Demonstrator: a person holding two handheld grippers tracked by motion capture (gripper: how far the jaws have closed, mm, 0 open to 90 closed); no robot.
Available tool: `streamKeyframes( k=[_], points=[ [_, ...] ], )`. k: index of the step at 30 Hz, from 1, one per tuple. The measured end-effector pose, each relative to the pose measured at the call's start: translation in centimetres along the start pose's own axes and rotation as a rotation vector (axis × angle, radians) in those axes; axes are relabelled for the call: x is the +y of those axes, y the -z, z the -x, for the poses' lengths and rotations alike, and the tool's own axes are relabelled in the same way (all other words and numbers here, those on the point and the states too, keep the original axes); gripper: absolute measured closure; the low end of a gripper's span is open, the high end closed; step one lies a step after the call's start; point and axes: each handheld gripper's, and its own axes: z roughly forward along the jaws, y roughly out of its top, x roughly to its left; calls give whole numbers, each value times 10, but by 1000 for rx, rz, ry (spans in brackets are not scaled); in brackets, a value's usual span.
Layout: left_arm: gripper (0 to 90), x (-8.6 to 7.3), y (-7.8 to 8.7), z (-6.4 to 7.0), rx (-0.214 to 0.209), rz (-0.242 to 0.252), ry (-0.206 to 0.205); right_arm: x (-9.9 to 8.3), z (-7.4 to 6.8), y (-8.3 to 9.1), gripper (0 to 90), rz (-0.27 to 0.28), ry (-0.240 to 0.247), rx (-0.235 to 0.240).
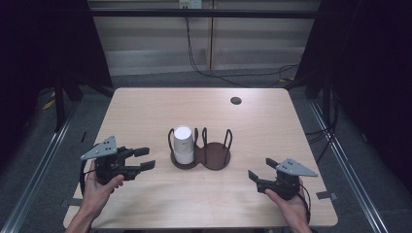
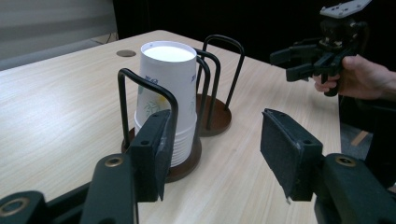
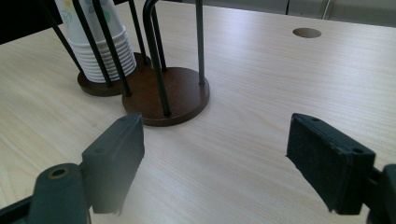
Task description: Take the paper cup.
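Observation:
A stack of white paper cups point(image 1: 183, 144) stands upside down in the left bay of a dark two-bay wire holder point(image 1: 216, 155) at the table's middle; the right bay has nothing in it. My left gripper point(image 1: 148, 158) is open, left of the holder and apart from it. In the left gripper view the cups point(image 2: 166, 93) stand just beyond my open left gripper point(image 2: 215, 154). My right gripper point(image 1: 260, 168) is open near the front right, pointing toward the holder. In the right gripper view the right gripper point(image 3: 219, 158) holds nothing, with the bare bay base point(image 3: 173, 93) and the cups point(image 3: 100, 51) ahead.
The light wooden table point(image 1: 145, 111) has a round cable hole point(image 1: 236, 100) at its back right. Dark curtains flank both sides and cables trail on the floor behind. In the left gripper view, the other hand and its gripper point(image 2: 299, 63) show at upper right.

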Motion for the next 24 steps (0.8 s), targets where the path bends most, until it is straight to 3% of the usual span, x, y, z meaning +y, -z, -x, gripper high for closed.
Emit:
streamKeyframes(
  k=[4,9,12,15,19,24],
  points=[
    [486,6,-3,-2,-6,4,4,0,-1,0,189,-1,-2,4],
    [458,15,-10,-6,6,-13,17,0,-1,-1,189,-2,1,9],
    [432,22,-15,-6,6,-36,14,0,-2,-1,188,-4,10,16],
    [340,30,-20,-9,-10,-53,40,0,-3,-1,188,-3,16,22],
    [287,39,-24,-13,-11,-73,58,1,-4,0,188,-5,21,12],
    [244,46,-31,-15,-9,-93,52,0,-4,-1,188,-5,20,18]
  ],
)
